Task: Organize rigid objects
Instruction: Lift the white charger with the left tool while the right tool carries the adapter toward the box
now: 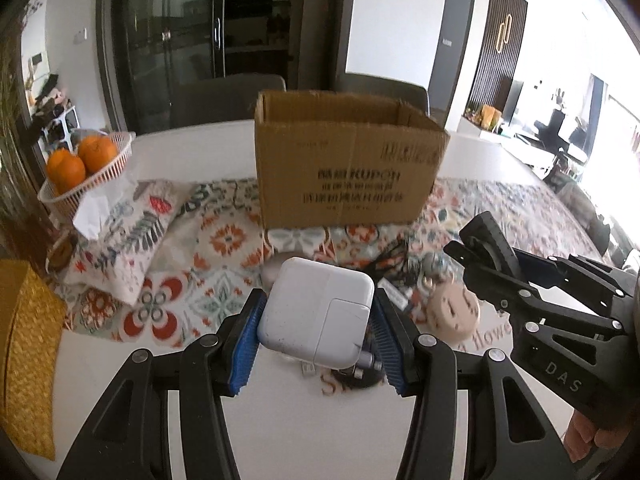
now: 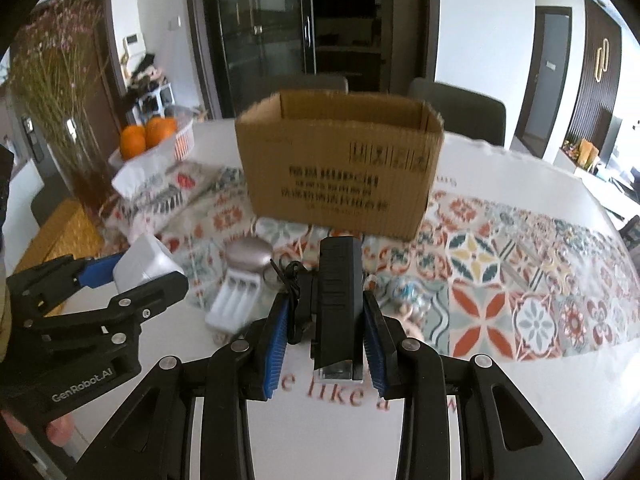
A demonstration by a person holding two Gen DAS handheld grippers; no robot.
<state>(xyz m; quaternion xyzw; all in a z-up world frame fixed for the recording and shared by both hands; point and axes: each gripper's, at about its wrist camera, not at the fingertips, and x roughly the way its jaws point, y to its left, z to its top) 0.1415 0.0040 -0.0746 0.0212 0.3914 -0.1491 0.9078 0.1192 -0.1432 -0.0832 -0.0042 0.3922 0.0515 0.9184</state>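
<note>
My left gripper [image 1: 316,320] is shut on a white square power adapter [image 1: 316,312] and holds it above the table; it also shows in the right wrist view [image 2: 144,266]. My right gripper [image 2: 326,320] is shut on a black oblong device [image 2: 338,300] with a cord loop at its left. An open cardboard box [image 1: 344,164] stands on the patterned runner straight ahead, also in the right wrist view [image 2: 340,160]. On the table lie a white battery charger [image 2: 236,300], a grey oval case [image 2: 248,256], a round beige disc [image 1: 452,312] and a tangle of keys [image 1: 404,268].
A white basket of oranges [image 1: 84,168] sits at the back left beside a floral tissue pouch [image 1: 120,232]. A vase of dried flowers [image 2: 68,120] and a yellow woven mat [image 1: 28,356] stand at the left. Two grey chairs [image 2: 456,112] are behind the table.
</note>
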